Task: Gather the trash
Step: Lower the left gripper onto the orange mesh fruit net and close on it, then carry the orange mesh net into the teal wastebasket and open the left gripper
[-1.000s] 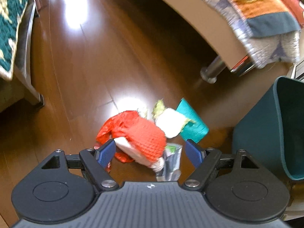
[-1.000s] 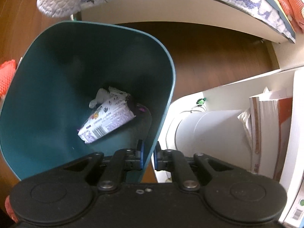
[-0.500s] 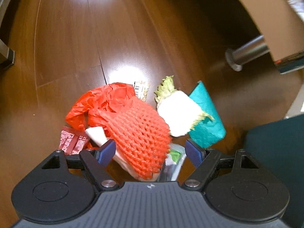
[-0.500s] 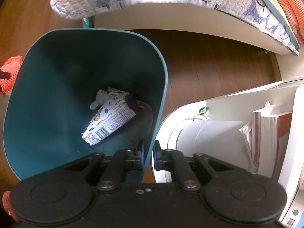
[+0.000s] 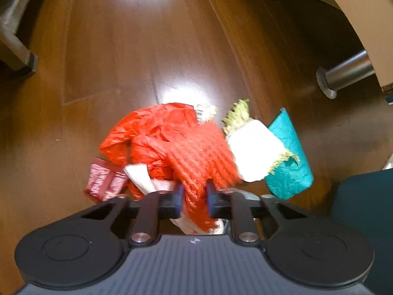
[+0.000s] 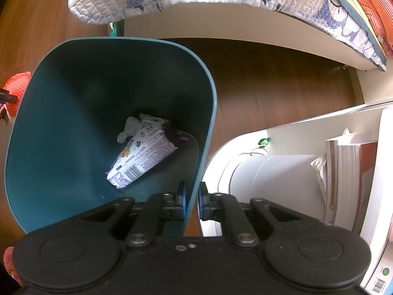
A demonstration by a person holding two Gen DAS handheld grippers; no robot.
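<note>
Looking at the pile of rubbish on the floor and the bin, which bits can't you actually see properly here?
- Left wrist view: the white scraps under the orange foam net, covered by it and the left claw.
- Left wrist view: the teal plastic bin, cut off by the picture's edge.
- Right wrist view: the print on the white wrapper in the bin, too small.

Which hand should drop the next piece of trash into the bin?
Left. The left gripper has just closed its jaws on the red mesh netting, while the right gripper is clamped on the teal bin wall, steadying it.

Glare patches on floor (image 5: 137, 49), motion blur, fisheye edge warp, bin (image 6: 61, 123) interior dim
</note>
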